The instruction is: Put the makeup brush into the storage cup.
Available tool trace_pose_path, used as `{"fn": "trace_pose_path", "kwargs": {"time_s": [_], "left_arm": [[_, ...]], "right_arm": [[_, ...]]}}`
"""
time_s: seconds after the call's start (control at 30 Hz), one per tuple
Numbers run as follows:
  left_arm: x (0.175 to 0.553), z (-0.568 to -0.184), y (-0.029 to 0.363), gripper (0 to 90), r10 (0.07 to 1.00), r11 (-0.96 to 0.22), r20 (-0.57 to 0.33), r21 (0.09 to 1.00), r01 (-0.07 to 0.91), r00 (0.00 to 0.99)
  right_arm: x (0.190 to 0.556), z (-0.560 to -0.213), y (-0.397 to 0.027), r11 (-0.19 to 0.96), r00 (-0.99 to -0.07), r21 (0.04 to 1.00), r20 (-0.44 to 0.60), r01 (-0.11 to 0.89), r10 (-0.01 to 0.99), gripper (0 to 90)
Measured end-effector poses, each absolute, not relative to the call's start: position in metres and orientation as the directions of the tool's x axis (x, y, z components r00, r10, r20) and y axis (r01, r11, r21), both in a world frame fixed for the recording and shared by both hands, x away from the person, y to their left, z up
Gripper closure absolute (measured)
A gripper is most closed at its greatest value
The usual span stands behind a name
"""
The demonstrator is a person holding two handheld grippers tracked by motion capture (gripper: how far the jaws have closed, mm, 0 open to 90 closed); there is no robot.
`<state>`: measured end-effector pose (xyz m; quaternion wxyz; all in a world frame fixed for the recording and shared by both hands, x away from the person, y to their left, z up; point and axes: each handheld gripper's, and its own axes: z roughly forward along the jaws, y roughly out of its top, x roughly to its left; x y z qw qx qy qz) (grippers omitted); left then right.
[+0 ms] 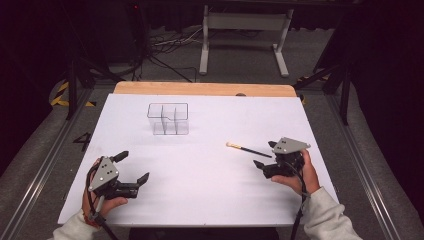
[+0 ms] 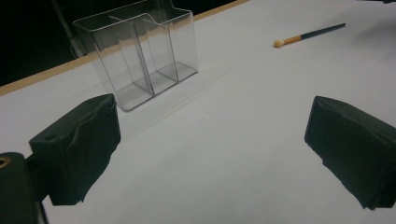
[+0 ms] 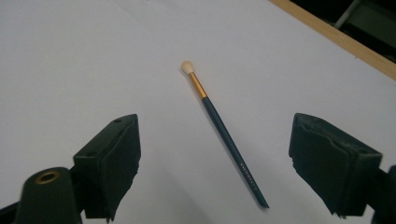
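Right now a slim makeup brush (image 3: pixel 224 135) is lying flat on the white table (image 1: pixel 200 170), showing a dark teal handle, a gold ferrule and a small cream tip. The right gripper (image 1: pixel 265 155) is hovering over its handle end, jaws spread wide with nothing between the pads. The left gripper (image 1: pixel 134 167) is waiting well apart, jaws also spread. A clear acrylic organizer (image 1: pixel 168 119) is standing farther back, with nothing blocking the brush.

White table (image 1: pixel 200 170): brush (image 1: pixel 248 149), clear organizer (image 1: pixel 168 119).
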<state>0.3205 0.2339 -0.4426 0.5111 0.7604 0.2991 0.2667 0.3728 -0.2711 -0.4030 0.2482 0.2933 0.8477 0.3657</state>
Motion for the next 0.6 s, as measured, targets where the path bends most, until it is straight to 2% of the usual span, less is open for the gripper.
{"fn": "trace_pose_path", "kwargs": {"time_s": [0.07, 0.17, 0.33, 0.4, 0.6], "left_arm": [[0.322, -0.443, 0.234, 4.3, 0.731, -0.3, 0.102, 0.936, 0.184, 0.675], [0.321, -0.443, 0.233, 4.5, 0.726, -0.303, 0.103, 0.935, 0.182, 0.68], [0.321, -0.443, 0.233, 4.8, 0.725, -0.301, 0.1, 0.936, 0.183, 0.681], [0.321, -0.443, 0.233, 5.1, 0.73, -0.296, 0.098, 0.937, 0.184, 0.677], [0.322, -0.443, 0.232, 5.3, 0.724, -0.299, 0.099, 0.937, 0.182, 0.682]], "right_arm": [[0.383, -0.397, -0.267, 0.581, -0.727, 0.745, -0.194, 0.327, 0.659, 26.4], [0.399, -0.392, -0.256, 0.631, -0.74, 0.699, -0.219, 0.336, 0.636, 25.9], [0.419, -0.388, -0.238, 0.72, -0.789, 0.611, -0.241, 0.329, 0.565, 31.5], [0.432, -0.389, -0.226, 0.782, -0.82, 0.533, -0.253, 0.324, 0.513, 34.2], [0.462, -0.399, -0.203, 0.856, -0.863, 0.375, -0.22, 0.356, 0.455, 38.4]]}}
